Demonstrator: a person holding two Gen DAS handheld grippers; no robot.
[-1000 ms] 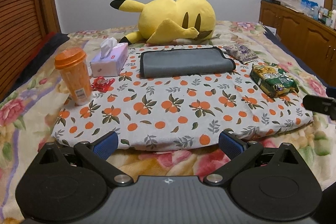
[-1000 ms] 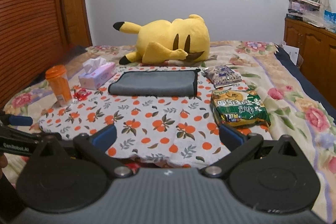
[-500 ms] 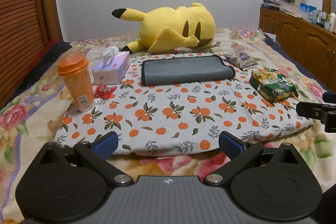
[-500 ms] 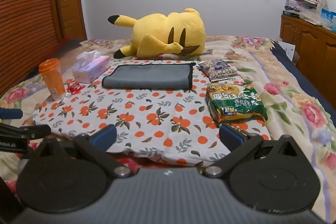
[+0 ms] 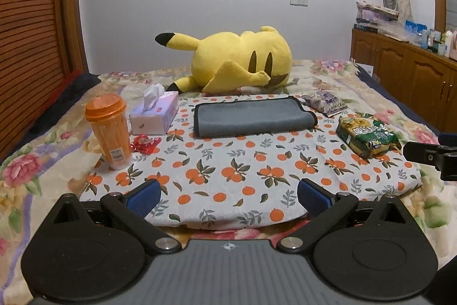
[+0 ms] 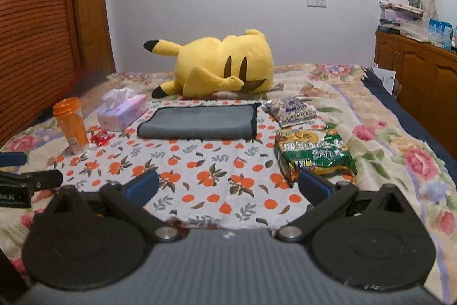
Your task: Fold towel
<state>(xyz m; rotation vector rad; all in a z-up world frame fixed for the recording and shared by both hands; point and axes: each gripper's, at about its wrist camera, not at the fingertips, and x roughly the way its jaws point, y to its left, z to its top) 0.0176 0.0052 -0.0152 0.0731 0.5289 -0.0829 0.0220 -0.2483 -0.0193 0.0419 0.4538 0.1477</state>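
Grey towel (image 5: 252, 119) lying flat near the far edge of the orange-print cloth (image 5: 242, 170), just in front of the yellow plush (image 5: 237, 62), already doubled over by the look of it, black-trimmed ends stacked at the right. Between tissue box (image 5: 155, 116) on the left and purple snack packet (image 5: 324, 104) on the right. Left gripper (image 5: 228, 197) spread wide, empty, hovering at the near edge of the cloth; right gripper (image 6: 228, 187) likewise wide and empty. Likely light, soft, limp, sagging when lifted. Best pinched at the two trimmed corners, one per claw, layers caught together.
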